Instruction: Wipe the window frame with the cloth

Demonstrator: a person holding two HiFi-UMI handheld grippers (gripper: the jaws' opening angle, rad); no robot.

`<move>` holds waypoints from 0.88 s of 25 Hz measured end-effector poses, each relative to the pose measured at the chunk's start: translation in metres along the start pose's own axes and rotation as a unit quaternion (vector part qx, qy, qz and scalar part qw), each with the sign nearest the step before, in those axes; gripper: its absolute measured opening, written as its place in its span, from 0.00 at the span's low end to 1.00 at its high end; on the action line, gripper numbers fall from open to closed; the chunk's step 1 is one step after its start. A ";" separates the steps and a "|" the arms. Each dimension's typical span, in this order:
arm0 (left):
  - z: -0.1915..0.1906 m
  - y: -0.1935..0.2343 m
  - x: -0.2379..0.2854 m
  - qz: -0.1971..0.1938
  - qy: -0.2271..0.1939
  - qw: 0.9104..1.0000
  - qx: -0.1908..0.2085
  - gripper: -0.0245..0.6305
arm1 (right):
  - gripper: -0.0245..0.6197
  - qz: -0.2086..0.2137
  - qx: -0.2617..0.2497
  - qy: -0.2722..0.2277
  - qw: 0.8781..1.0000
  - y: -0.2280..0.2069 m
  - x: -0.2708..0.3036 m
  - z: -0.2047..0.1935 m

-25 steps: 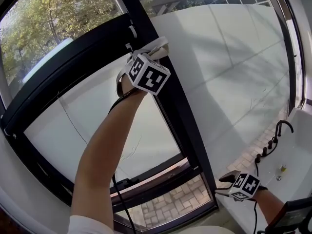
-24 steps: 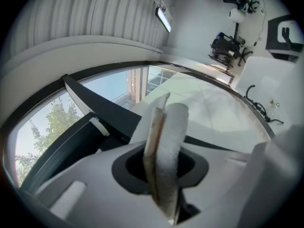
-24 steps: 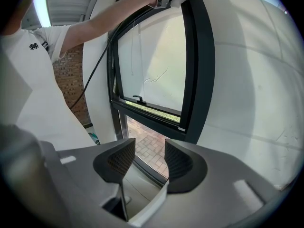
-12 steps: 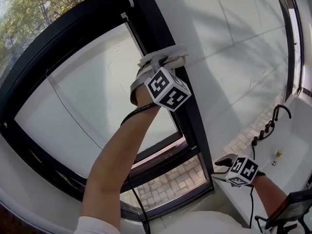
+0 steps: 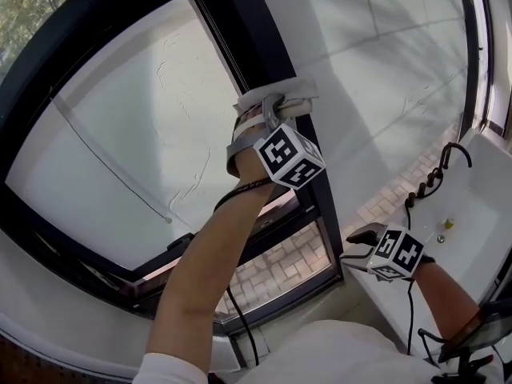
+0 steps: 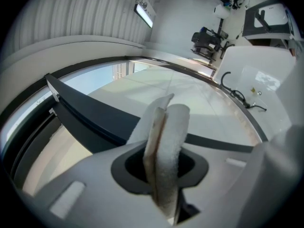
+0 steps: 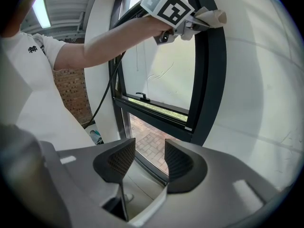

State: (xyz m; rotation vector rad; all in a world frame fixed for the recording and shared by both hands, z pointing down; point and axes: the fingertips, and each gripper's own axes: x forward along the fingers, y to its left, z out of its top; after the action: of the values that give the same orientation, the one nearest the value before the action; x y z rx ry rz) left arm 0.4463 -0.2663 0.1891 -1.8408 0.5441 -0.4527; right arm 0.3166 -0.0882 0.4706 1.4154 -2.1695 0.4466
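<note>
- Two tools show in the head view: the left tool (image 5: 270, 110) presses one folded white cloth (image 5: 280, 90) against the black vertical window frame (image 5: 260, 38), and the right tool (image 5: 362, 246) hangs low.
- Left gripper view: jaws clamped on the cloth.
- Right gripper view: jaws apart, nothing between.

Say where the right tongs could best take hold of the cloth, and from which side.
Probably the folded end of the cloth jutting past the left tongs over the frame. Approach from the wall side with the open right tongs, jaws across the fold.
</note>
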 end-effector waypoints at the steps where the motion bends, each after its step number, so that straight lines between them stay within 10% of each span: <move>1: -0.003 -0.009 0.000 -0.003 0.001 1.000 -0.001 0.18 | 0.34 0.000 0.000 0.001 1.000 0.001 0.000 -0.001; 22: -0.086 -0.263 0.009 -0.121 0.060 0.991 0.004 0.18 | 0.34 -0.001 0.018 0.041 0.999 0.013 -0.014 -0.031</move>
State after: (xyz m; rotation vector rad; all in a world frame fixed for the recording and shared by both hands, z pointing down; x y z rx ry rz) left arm 0.4450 -0.2629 0.4658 -1.8876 0.3993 -0.7318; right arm 0.3168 -0.0566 0.4883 1.3934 -2.1055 0.5368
